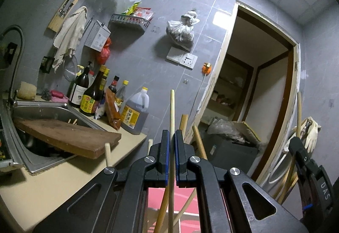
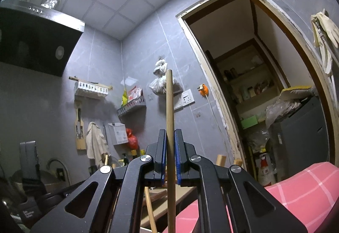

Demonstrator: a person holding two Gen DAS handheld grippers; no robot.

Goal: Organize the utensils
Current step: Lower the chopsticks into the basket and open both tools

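In the left wrist view my left gripper [image 1: 171, 133] is shut on a pale wooden chopstick [image 1: 172, 110] that stands upright between the blue pads. Several more chopsticks [image 1: 184, 124] poke up just behind and beside the fingers, over something red-pink below. My right gripper [image 1: 295, 142] shows at the right edge with another stick [image 1: 299, 114] rising from it. In the right wrist view the right gripper [image 2: 169, 133] is shut on a darker wooden chopstick [image 2: 170, 106], also upright. Two stick ends [image 2: 221, 158] show behind its right finger.
A steel sink [image 1: 53, 109] with a wooden cutting board [image 1: 70, 137] across it lies at the left, and sauce bottles [image 1: 93, 93] and an oil jug [image 1: 135, 114] stand on the counter [image 1: 63, 178]. A doorway [image 1: 264, 84] opens ahead. A pink checked cloth [image 2: 300, 190] lies low right; a range hood [image 2: 31, 42] hangs left.
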